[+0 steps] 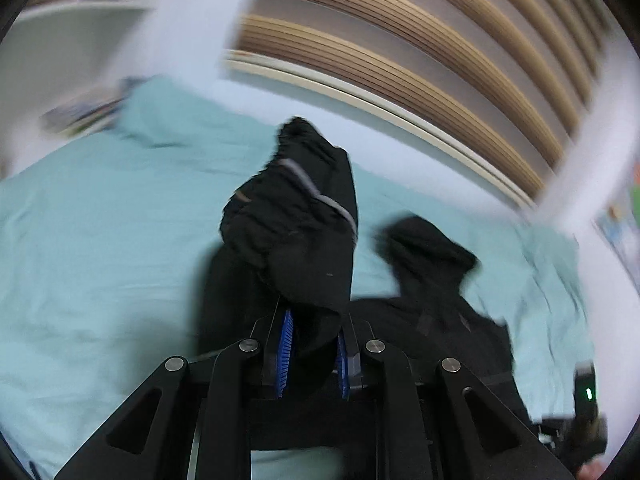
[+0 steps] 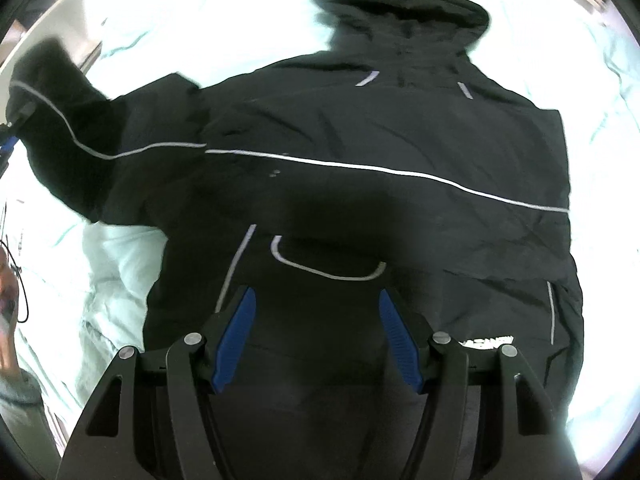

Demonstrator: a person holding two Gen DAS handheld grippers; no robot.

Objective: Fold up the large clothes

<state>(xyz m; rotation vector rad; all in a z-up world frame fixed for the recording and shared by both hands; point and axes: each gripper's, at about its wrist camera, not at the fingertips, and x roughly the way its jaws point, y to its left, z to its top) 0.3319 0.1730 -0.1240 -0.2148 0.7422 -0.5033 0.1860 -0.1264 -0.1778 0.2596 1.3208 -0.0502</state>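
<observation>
A black jacket (image 2: 360, 128) with thin grey piping lies spread on a pale teal bed sheet (image 2: 120, 256), hood (image 2: 404, 8) at the far end. My left gripper (image 1: 314, 316) is shut on the jacket's left sleeve (image 1: 296, 208) and holds it lifted above the bed; the sleeve also shows in the right wrist view (image 2: 60, 120), raised at the far left. My right gripper (image 2: 316, 300) is open and empty, hovering just over the jacket's lower front, near a piped pocket (image 2: 328, 264).
The teal sheet (image 1: 100, 220) covers the bed around the jacket. A slatted wooden headboard or wall (image 1: 420, 64) runs behind the bed. A white post (image 1: 192, 20) stands at the back. A person's hand (image 2: 8, 280) is at the left edge.
</observation>
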